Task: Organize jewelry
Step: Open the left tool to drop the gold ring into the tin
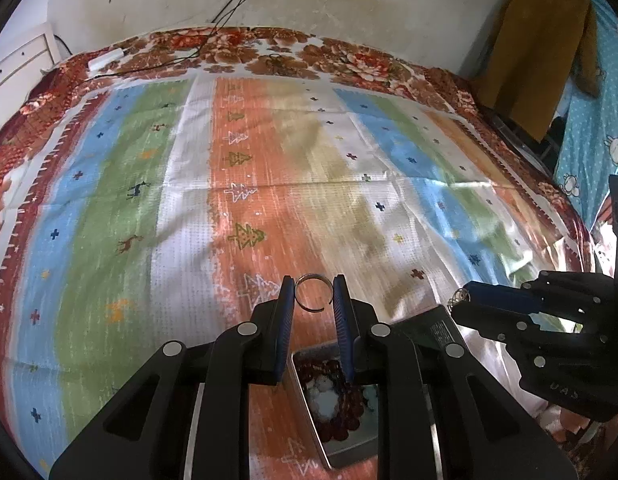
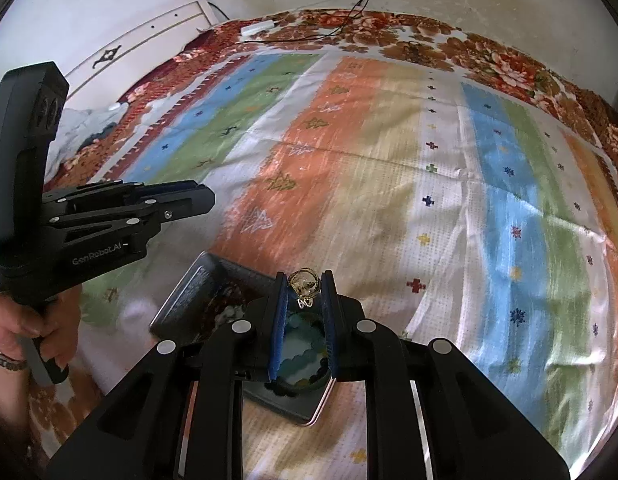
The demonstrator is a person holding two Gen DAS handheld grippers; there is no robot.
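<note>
jewelry tin lies below left gripper marked "genrobot.ai".

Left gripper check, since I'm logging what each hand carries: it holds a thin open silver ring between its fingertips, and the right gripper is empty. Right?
Not quite. The left gripper does hold the open silver ring, but the right gripper is not empty: the right wrist view shows a small gold ornament clamped between its fingertips.
</note>
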